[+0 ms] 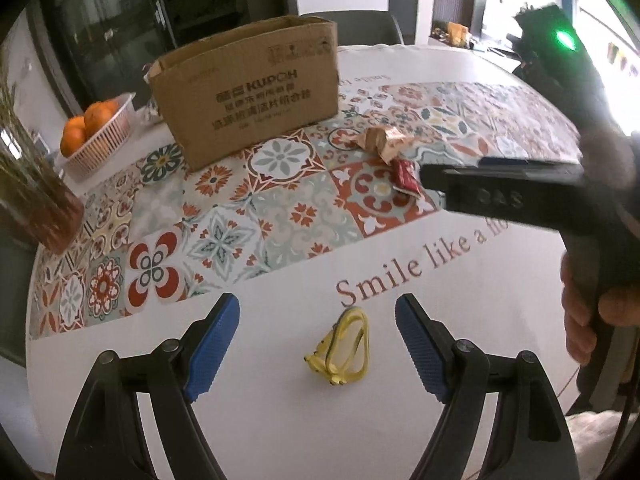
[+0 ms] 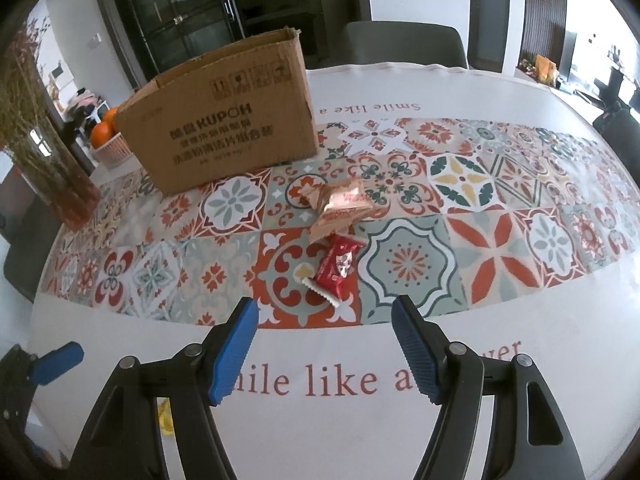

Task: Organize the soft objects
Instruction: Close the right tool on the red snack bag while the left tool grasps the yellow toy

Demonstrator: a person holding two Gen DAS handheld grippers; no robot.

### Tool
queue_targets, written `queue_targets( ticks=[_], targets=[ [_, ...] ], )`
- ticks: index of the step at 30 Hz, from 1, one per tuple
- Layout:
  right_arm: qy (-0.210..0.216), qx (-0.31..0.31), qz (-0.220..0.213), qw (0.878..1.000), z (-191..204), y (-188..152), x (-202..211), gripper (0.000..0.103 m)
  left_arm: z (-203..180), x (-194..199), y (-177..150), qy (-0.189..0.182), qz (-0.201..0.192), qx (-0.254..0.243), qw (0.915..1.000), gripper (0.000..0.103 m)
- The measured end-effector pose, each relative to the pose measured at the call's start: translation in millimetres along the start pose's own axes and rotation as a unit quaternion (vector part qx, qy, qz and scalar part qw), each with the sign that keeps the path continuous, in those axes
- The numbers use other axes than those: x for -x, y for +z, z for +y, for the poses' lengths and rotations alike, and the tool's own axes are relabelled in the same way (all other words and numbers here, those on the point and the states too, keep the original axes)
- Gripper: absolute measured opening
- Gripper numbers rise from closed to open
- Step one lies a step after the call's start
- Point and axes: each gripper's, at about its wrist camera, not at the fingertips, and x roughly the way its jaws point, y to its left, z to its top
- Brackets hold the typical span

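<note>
The yellow rubber band [image 1: 345,346] lies low in the frame on the white table [image 1: 280,420], between our released left tongs [image 1: 318,350]. We judge it light and floppy; pinch its doubled strands. Right tongs [image 2: 324,350] are released before the red wrapper [image 2: 336,268].

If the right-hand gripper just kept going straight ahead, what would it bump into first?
Probably the red snack packet, lying on the patterned tablecloth just ahead of the open right gripper. The pinkish packets lie beyond it. Depth is hard to judge here.
</note>
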Motion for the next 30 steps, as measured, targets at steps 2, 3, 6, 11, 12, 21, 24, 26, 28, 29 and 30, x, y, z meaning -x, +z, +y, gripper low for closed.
queue_targets(
  ticks=[2,3,6,11,12,21,24,26,28,29,30],
  targets=[
    [-0.007,0.010,-0.004,1.000,3,-3,-5,0.070,-7,-2,-8,0.012,-0.010,-0.016,0.9997,0.080],
    [-0.009,0.012,-0.007,1.000,3,-5,-6,0.070,-9,-5,-12,0.016,-0.013,-0.021,0.9996,0.080],
    [-0.012,0.016,-0.004,1.000,5,-8,-15,0.070,-11,-14,-20,0.018,-0.006,-0.024,0.9995,0.080],
    [-0.024,0.021,0.000,0.999,5,-12,-30,0.070,-16,-30,-31,0.019,0.004,-0.027,0.9994,0.079],
    [-0.023,0.023,0.000,0.999,6,-12,-33,0.070,-18,-33,-33,0.018,0.007,-0.027,0.9994,0.078],
    [-0.040,0.044,-0.024,0.998,12,-7,-50,0.070,-21,-51,-41,0.027,0.022,-0.020,0.9992,0.069],
    [-0.043,0.046,-0.027,0.998,14,-4,-57,0.070,-21,-54,-42,0.030,0.024,-0.018,0.9991,0.063],
    [-0.046,0.049,-0.029,0.997,16,-3,-62,0.069,-21,-56,-42,0.027,0.026,-0.015,0.9992,0.059],
    [-0.045,0.054,-0.029,0.997,18,-1,-67,0.069,-22,-58,-42,0.024,0.027,-0.013,0.9992,0.052],
    [-0.047,0.054,-0.029,0.997,19,-1,-68,0.068,-22,-59,-43,0.023,0.029,-0.013,0.9992,0.051],
    [-0.046,0.055,-0.027,0.997,20,0,-71,0.067,-22,-60,-43,0.023,0.030,-0.012,0.9992,0.049]
  ],
)
